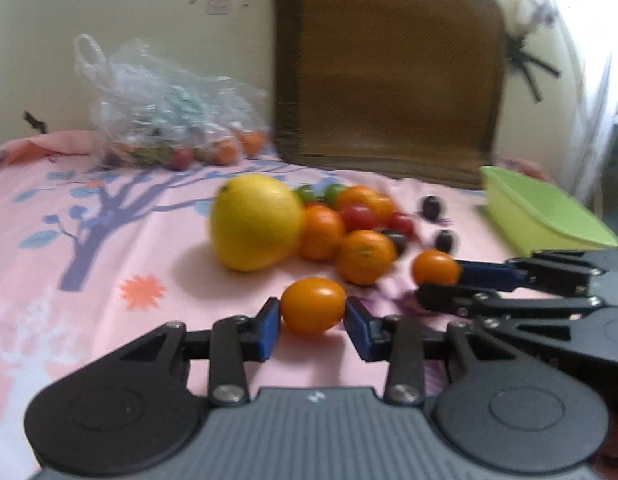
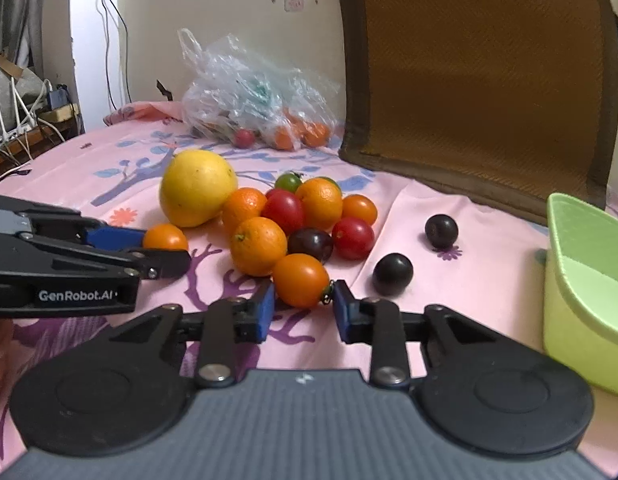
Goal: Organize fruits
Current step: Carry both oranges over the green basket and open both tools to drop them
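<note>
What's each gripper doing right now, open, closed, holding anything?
Left gripper: shut on an orange tomato.
Right gripper: shut on another orange tomato.

Soft, even indoor light falls on both views. The left wrist view is smeared by motion blur, bright glare whitening its upper right corner. The right wrist view is sharper. Fisheye distortion bends both views' edges.
</note>
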Action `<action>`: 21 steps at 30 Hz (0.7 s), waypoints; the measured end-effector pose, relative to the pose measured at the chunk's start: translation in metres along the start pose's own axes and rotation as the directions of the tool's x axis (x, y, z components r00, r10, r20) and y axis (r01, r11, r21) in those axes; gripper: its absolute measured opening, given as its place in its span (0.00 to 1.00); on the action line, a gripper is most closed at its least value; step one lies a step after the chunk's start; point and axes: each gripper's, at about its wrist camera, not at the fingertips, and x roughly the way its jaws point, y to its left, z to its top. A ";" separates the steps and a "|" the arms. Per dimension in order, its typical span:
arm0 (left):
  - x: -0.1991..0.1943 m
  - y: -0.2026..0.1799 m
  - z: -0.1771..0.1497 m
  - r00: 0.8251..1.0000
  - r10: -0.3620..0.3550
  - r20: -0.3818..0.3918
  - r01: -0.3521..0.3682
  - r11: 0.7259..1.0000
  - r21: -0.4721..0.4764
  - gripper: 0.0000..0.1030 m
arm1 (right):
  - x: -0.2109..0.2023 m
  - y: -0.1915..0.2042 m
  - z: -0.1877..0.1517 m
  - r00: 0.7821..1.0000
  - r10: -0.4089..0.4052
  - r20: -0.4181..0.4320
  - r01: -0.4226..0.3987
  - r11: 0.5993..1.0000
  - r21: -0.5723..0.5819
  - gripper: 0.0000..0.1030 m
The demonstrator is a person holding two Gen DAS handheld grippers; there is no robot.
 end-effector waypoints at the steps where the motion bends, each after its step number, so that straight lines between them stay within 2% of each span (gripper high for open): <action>1: -0.003 -0.005 0.001 1.000 -0.025 0.007 0.025 1.000 0.003 0.35 | -0.006 -0.001 -0.002 1.000 0.001 0.012 -0.001 1.000 0.001 0.32; 3: -0.007 -0.020 0.007 0.996 -0.085 0.023 0.084 0.996 0.018 0.35 | -0.025 -0.004 -0.007 0.998 -0.021 0.064 0.021 1.000 -0.003 0.32; 6: -0.003 -0.055 0.026 0.985 -0.168 0.041 0.165 0.983 0.076 0.35 | -0.057 -0.016 -0.015 0.982 -0.114 0.153 0.115 0.993 0.003 0.32; 10: 0.023 -0.112 0.052 0.959 -0.285 0.015 0.280 0.950 0.141 0.35 | -0.095 -0.056 -0.024 0.920 -0.309 0.241 0.296 0.951 0.091 0.32; 12: 0.044 -0.142 0.061 0.953 -0.301 0.002 0.297 0.939 0.174 0.35 | -0.105 -0.079 -0.028 0.888 -0.393 0.238 0.371 0.919 0.134 0.33; 14: 0.063 -0.164 0.066 0.950 -0.312 -0.025 0.311 0.932 0.189 0.35 | -0.109 -0.101 -0.033 0.868 -0.444 0.220 0.412 0.893 0.180 0.33; 16: 0.077 -0.183 0.069 0.956 -0.293 -0.014 0.289 0.933 0.215 0.34 | -0.109 -0.119 -0.037 0.858 -0.475 0.195 0.436 0.875 0.211 0.33; 19: 0.093 -0.198 0.072 0.959 -0.278 -0.045 0.281 0.935 0.215 0.35 | -0.103 -0.132 -0.042 0.850 -0.498 0.173 0.459 0.860 0.222 0.33; 21: 0.100 -0.205 0.073 0.967 -0.249 -0.050 0.254 0.939 0.231 0.42 | -0.101 -0.136 -0.045 0.847 -0.498 0.184 0.454 0.859 0.238 0.35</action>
